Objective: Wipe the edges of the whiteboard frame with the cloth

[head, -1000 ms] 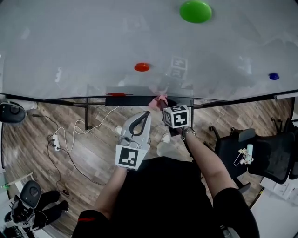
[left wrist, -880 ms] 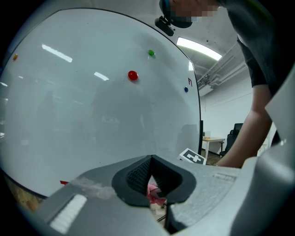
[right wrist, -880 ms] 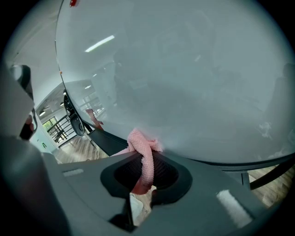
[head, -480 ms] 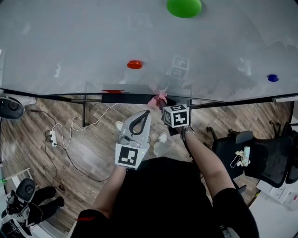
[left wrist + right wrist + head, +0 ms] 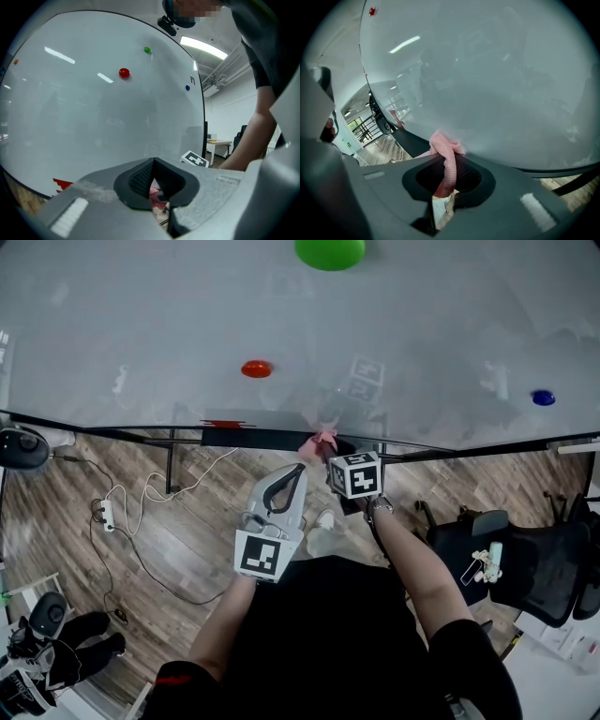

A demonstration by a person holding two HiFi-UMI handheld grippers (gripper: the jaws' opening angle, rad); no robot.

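The whiteboard fills the top of the head view, and its dark lower frame edge runs across below it. A pink cloth is pressed against that edge at the middle. My right gripper is shut on it, under its marker cube. In the right gripper view the pink cloth sticks out between the jaws of my right gripper and touches the board. My left gripper hangs just left of the cloth, shut and holding nothing. In the left gripper view the left gripper faces the board.
Red, green and blue magnets sit on the board. A dark tray with a red item hangs at the lower edge. A black office chair stands right. A cable and power strip lie on the wooden floor.
The head view has drifted, so the magnets sit further left and higher in it. Both grippers and the cloth stay at about the same spot on the lower edge.
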